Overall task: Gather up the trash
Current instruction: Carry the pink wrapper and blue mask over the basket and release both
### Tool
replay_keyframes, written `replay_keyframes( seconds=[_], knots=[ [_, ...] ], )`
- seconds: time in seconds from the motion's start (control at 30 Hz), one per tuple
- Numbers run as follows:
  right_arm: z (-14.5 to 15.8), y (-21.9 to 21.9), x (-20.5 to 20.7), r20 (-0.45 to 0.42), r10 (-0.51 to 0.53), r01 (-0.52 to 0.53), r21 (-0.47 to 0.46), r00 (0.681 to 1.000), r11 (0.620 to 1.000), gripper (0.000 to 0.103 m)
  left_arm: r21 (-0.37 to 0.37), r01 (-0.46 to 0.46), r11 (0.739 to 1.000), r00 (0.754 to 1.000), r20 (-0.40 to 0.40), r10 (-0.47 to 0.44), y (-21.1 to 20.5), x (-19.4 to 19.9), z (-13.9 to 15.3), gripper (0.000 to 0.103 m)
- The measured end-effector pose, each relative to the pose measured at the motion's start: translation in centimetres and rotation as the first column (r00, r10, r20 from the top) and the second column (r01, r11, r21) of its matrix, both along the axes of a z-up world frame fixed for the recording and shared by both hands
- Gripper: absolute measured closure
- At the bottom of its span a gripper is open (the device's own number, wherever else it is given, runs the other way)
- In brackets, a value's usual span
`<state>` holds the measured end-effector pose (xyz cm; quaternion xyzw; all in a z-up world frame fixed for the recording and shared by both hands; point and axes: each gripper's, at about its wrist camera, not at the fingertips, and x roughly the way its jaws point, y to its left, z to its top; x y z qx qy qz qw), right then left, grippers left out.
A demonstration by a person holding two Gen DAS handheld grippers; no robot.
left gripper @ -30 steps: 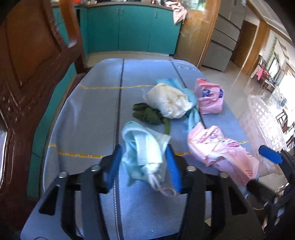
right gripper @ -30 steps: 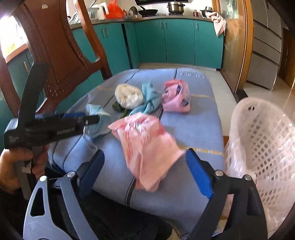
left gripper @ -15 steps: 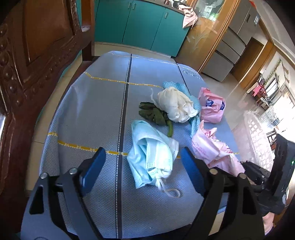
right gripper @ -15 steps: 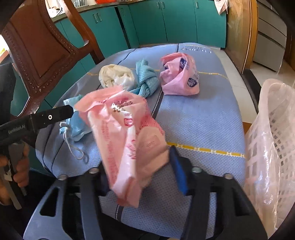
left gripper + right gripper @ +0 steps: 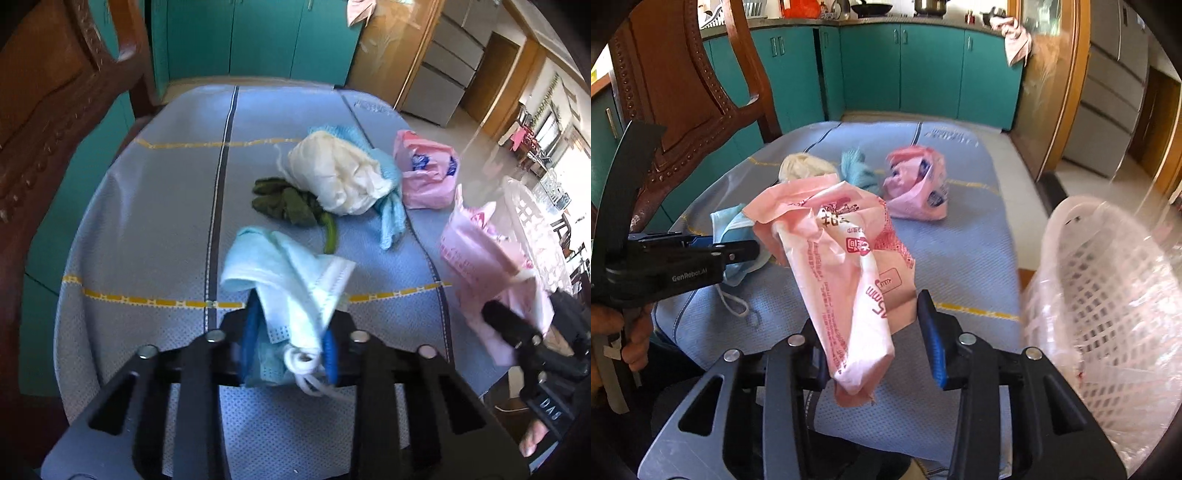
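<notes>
My left claw (image 5: 290, 345) clamps the face mask (image 5: 291, 273), my right claw (image 5: 871, 332) grips the pink wrapper (image 5: 838, 266), both lifted for the basket (image 5: 1108, 295).

Basket (image 5: 1108, 295) blurred, cut off at right edge; blue cloth (image 5: 391, 206) largely hidden behind white wad (image 5: 340, 177); wrapper (image 5: 842, 280) print illegible.

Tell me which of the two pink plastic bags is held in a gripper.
The long pink printed plastic bag, clamped in the right gripper; the knotted pink plastic bag lies on the table.
</notes>
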<state>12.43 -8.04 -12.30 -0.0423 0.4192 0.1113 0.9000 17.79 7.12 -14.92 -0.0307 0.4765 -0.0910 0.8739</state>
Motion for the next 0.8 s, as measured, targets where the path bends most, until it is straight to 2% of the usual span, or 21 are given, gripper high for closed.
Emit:
replay_keyframes(
  seconds=[0.13,0.23,0.3,0.4,0.5,0.6,0.7,0.8],
  knots=[
    [1.0,-0.5,-0.6,0.038,-0.030,0.031,-0.031,0.999,0.999,0.062,0.019,-0.004,1.000,0.995,0.103,0.002,0.0,-1.1,1.5,0.077],
    [1.7,-1.0,-1.0,0.055,-0.043,0.046,-0.039,0.998,0.998,0.063,0.006,0.010,1.000,0.982,0.190,-0.011,0.0,-2.1,2.9,0.078],
    [2.3,-1.4,-1.3,0.071,-0.056,0.059,-0.038,0.996,0.998,0.063,-0.007,0.018,1.000,0.968,0.251,-0.016,0.0,-2.9,4.0,0.078],
    [3.4,-2.2,-1.8,0.101,-0.074,0.077,-0.034,0.992,0.996,0.062,-0.071,0.028,0.997,0.945,0.327,-0.004,0.3,-4.2,6.0,0.078],
    [4.6,-3.6,-2.2,0.131,-0.105,0.109,-0.024,0.986,0.994,0.062,-0.055,0.007,0.998,0.915,0.403,0.016,-0.5,-5.9,8.1,0.078],
    [5.5,-5.5,-2.5,0.152,-0.150,0.153,-0.009,0.977,0.988,0.062,-0.034,0.008,0.999,0.902,0.432,0.007,-2.1,-6.9,9.6,0.078],
    [5.9,-7.9,-3.0,0.165,-0.200,0.203,-0.001,0.966,0.979,0.062,0.020,0.020,1.000,0.896,0.444,-0.027,-4.4,-7.6,10.5,0.078],
    [6.2,-10.5,-3.5,0.170,-0.253,0.256,0.002,0.952,0.967,0.062,0.037,0.070,0.997,0.893,0.444,-0.079,-7.0,-7.9,11.0,0.078]
  ],
)
